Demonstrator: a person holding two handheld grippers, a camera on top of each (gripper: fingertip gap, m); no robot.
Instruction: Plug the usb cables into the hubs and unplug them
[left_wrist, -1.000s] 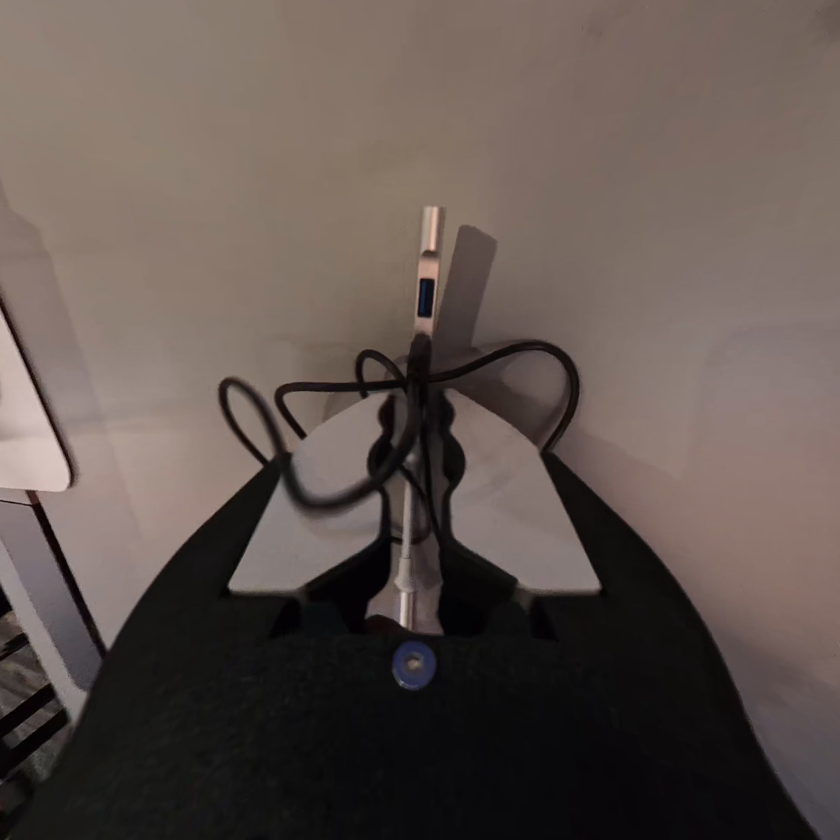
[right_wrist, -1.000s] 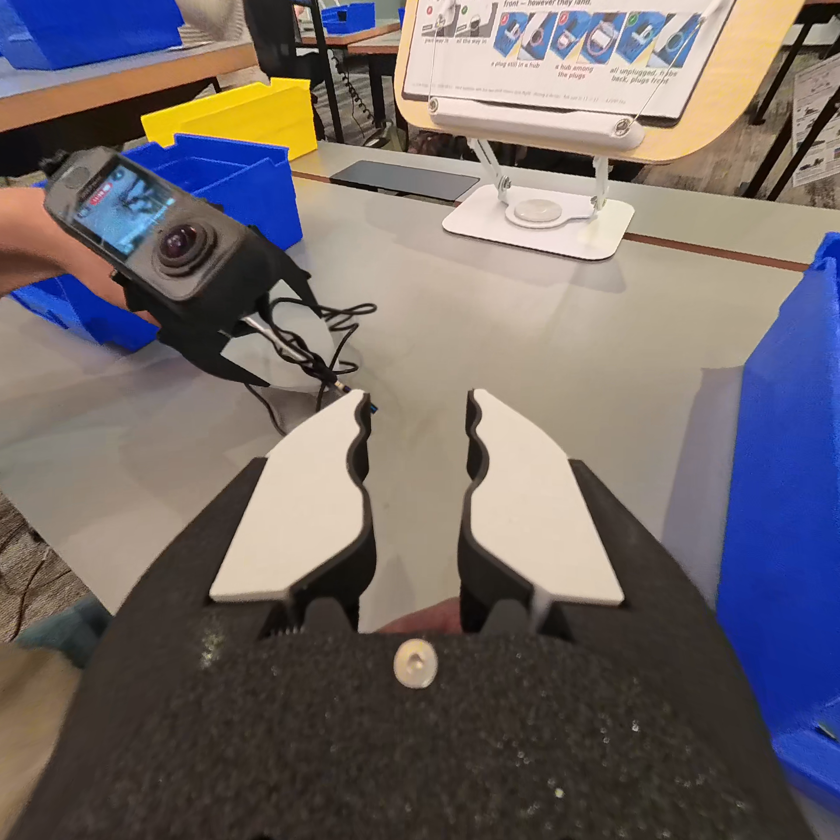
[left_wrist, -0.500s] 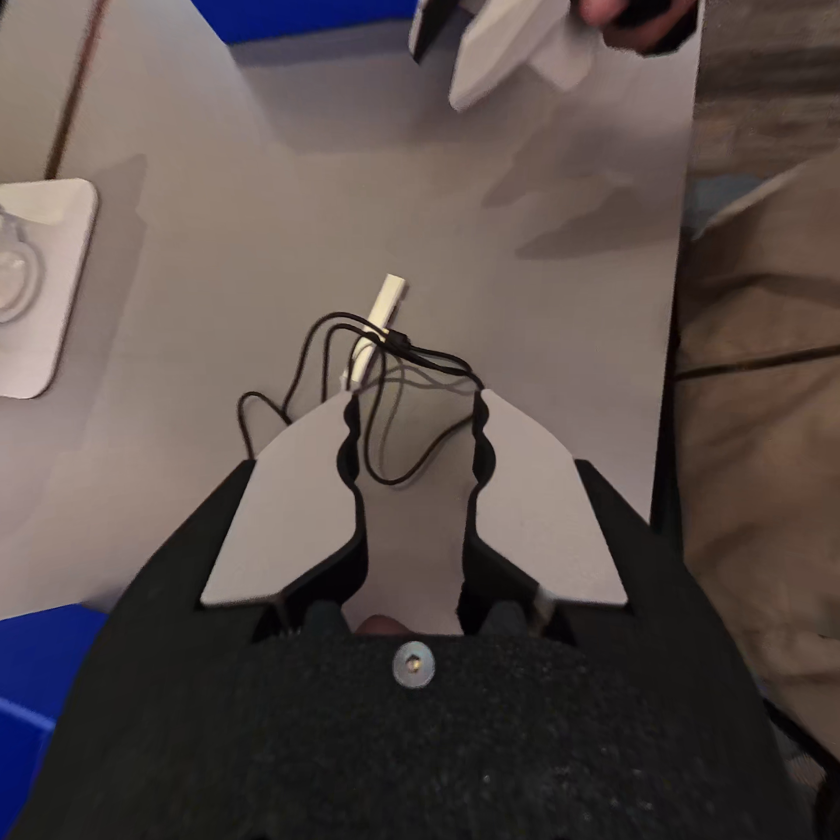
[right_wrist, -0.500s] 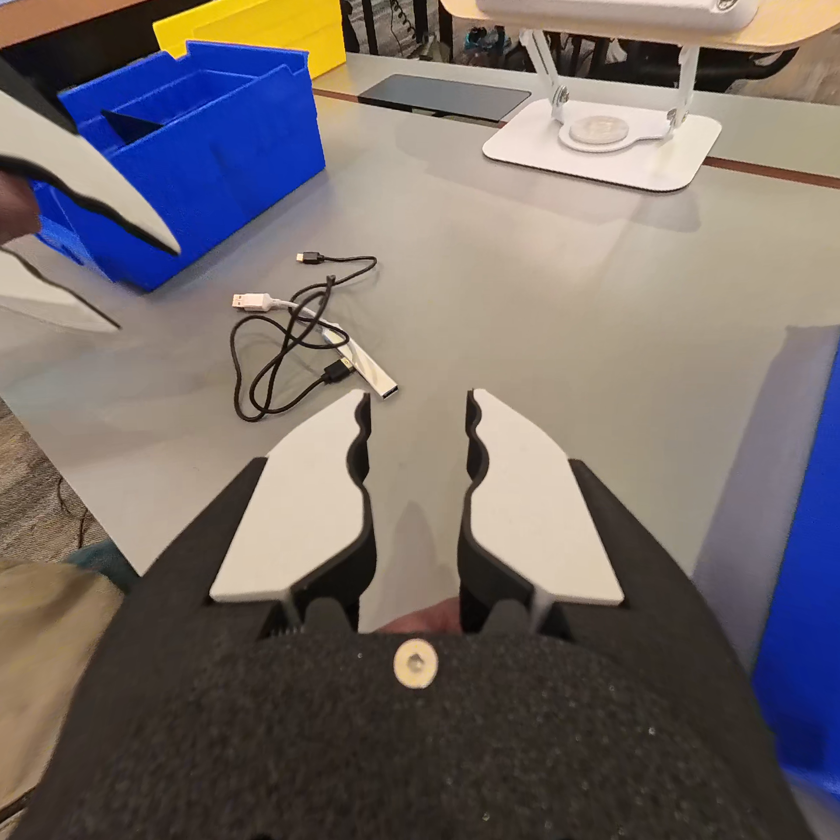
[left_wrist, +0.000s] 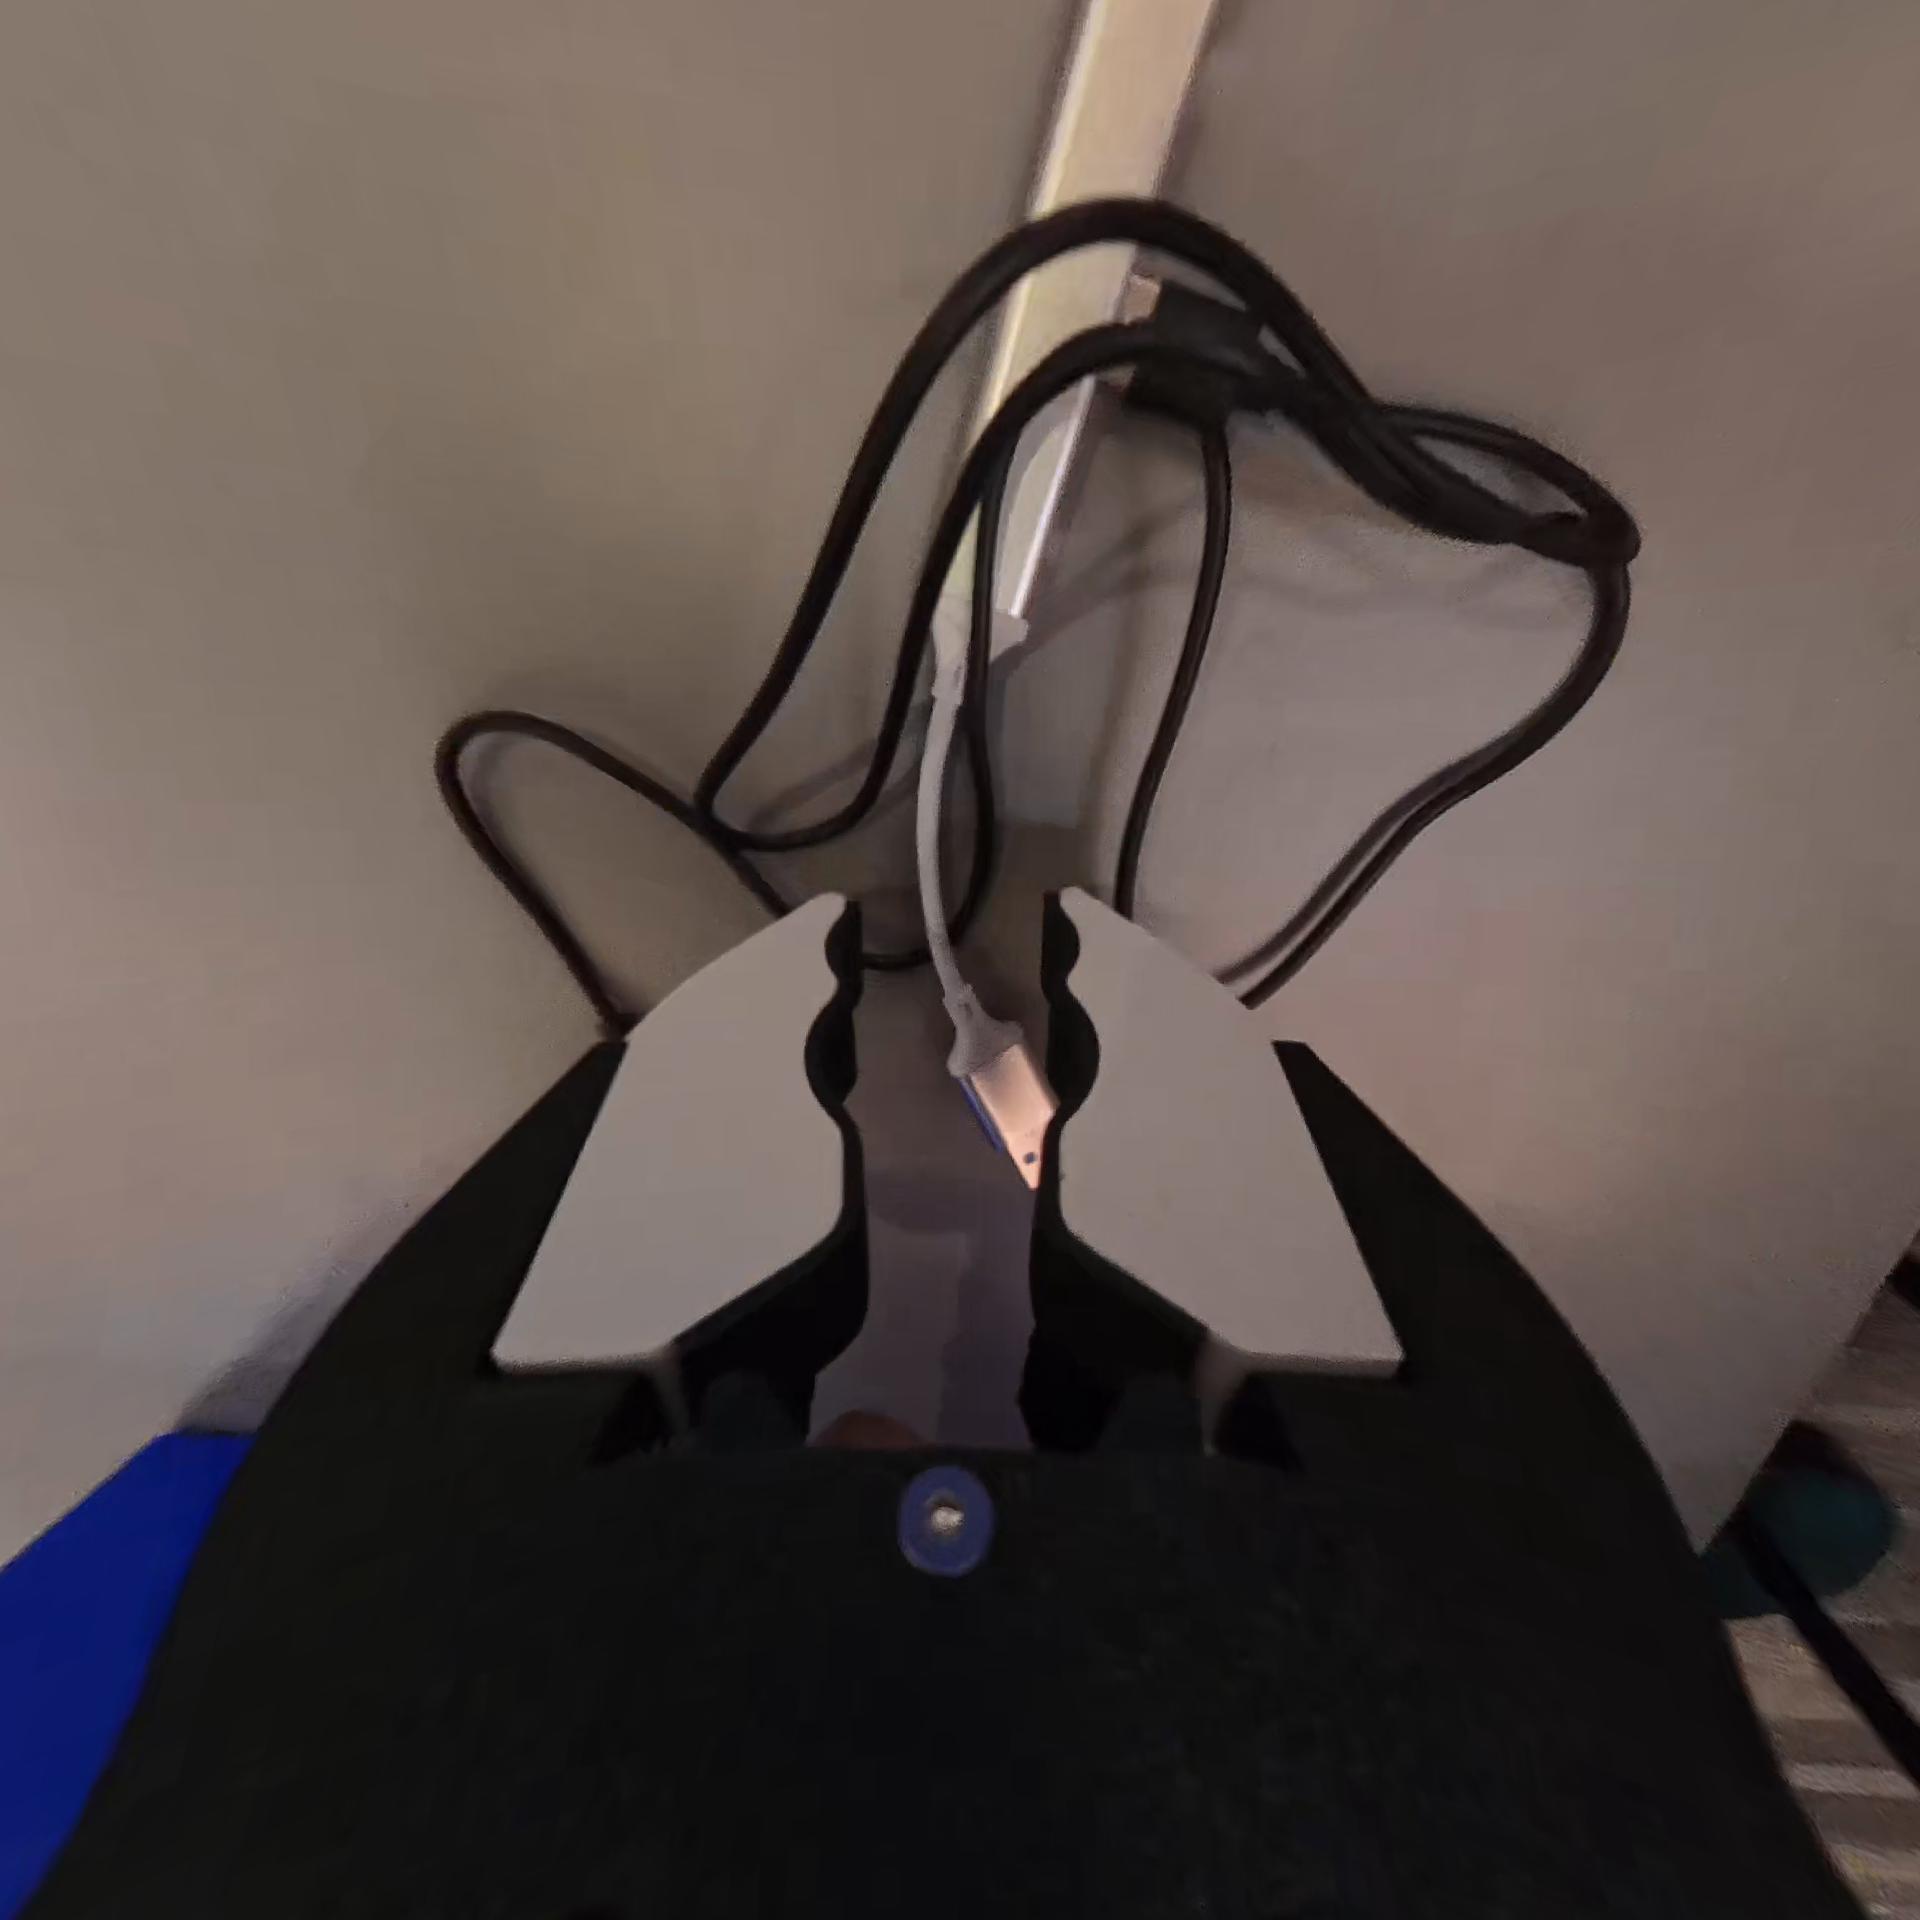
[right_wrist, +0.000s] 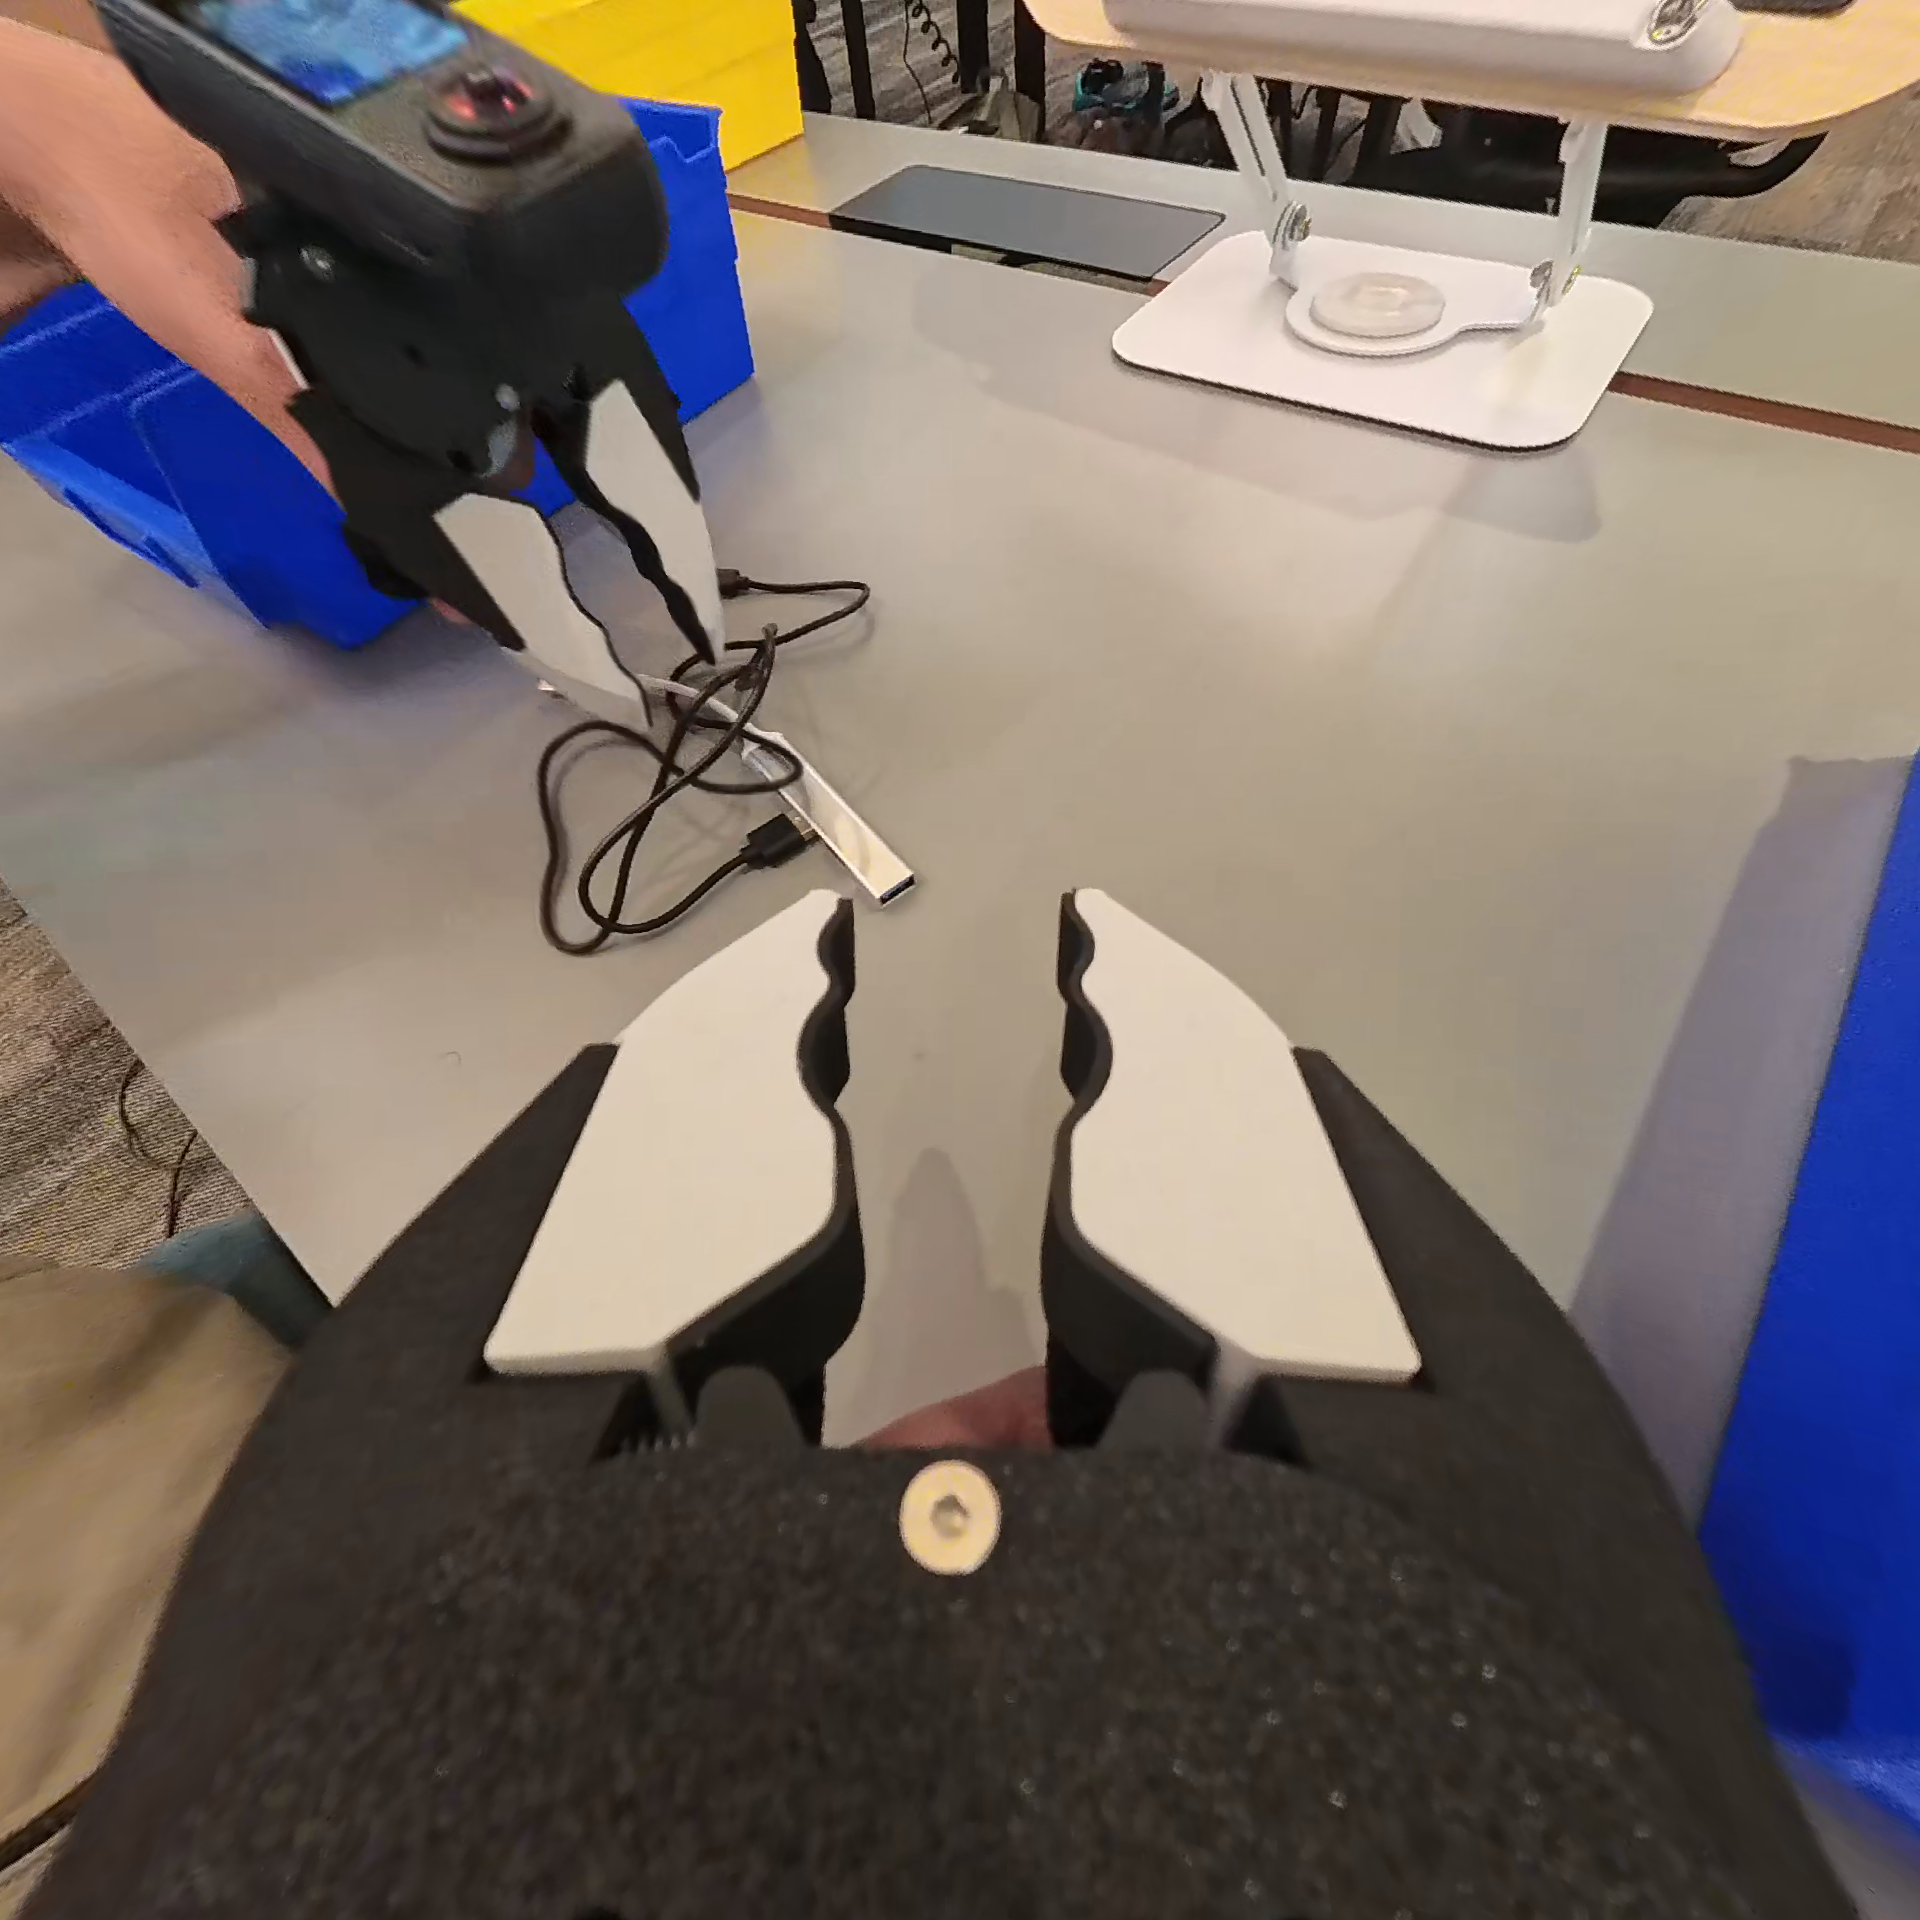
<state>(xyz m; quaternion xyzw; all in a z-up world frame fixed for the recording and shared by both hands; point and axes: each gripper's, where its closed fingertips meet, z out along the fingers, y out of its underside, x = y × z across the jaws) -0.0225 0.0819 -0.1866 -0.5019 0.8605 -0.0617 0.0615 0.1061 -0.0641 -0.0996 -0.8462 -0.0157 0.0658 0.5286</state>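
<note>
A slim silver USB hub (right_wrist: 844, 831) lies on the grey table (right_wrist: 1299, 727) with its short grey lead and a black USB cable (right_wrist: 613, 831) looped over it. The cable's black plug (right_wrist: 777, 840) rests beside the hub, not plugged in. My left gripper (left_wrist: 951, 914) is open and low over the pile, with the lead's silver plug (left_wrist: 1006, 1107) between its jaws, against the right finger. The hub (left_wrist: 1112, 125) runs away ahead of it. The left gripper also shows in the right wrist view (right_wrist: 675, 681). My right gripper (right_wrist: 956, 914) is open and empty, just short of the hub's near end.
A blue bin (right_wrist: 260, 468) stands behind the left gripper, with a yellow bin (right_wrist: 675, 62) beyond it. Another blue bin (right_wrist: 1849, 1195) stands at the right edge. A white stand (right_wrist: 1382, 343) and a black pad (right_wrist: 1029, 218) are at the back. The table's front edge is near the pile. Tip to tip, the grippers are about 20 cm apart. The left tips stand about 11 cm off the hub (left_wrist: 1112, 125).
One second ago the left gripper held the hub's lead in the air. It let the hub and cable down, rose open, and has now come down over the lead's plug. The right gripper barely moved.
</note>
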